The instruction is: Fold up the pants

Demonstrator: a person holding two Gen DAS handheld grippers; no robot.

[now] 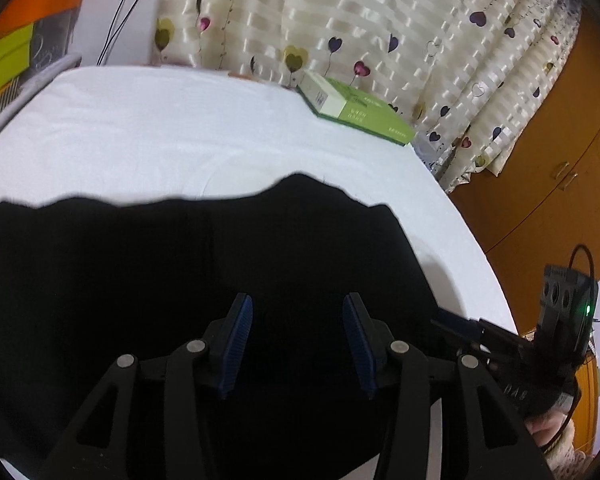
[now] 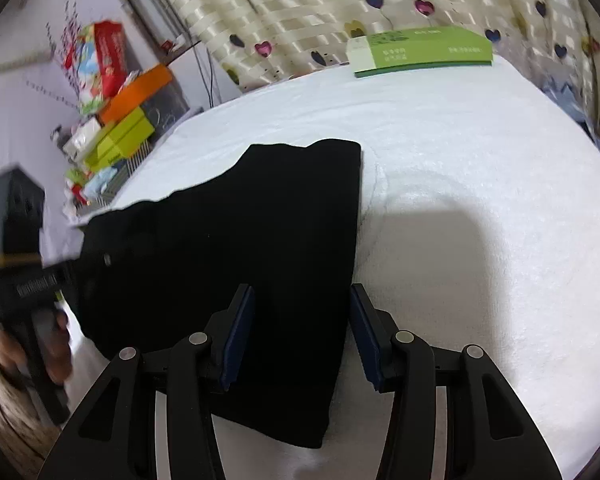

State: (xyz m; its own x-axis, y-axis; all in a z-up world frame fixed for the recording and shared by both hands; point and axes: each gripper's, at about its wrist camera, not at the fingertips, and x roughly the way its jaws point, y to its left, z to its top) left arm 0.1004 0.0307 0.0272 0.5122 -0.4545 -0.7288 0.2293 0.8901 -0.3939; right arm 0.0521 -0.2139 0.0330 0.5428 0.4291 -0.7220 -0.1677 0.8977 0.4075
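Observation:
Black pants lie flat on a white cloth-covered table; in the right wrist view the pants form a folded dark slab with a straight right edge. My left gripper is open, its blue pads above the black fabric, holding nothing. My right gripper is open over the pants' right edge, empty. The right gripper's body shows at the right in the left wrist view; the left gripper's body shows blurred at the left in the right wrist view.
A green and white box lies at the table's far edge, also in the right wrist view. A heart-patterned curtain hangs behind. Stacked boxes clutter the left side. An orange cabinet stands at the right.

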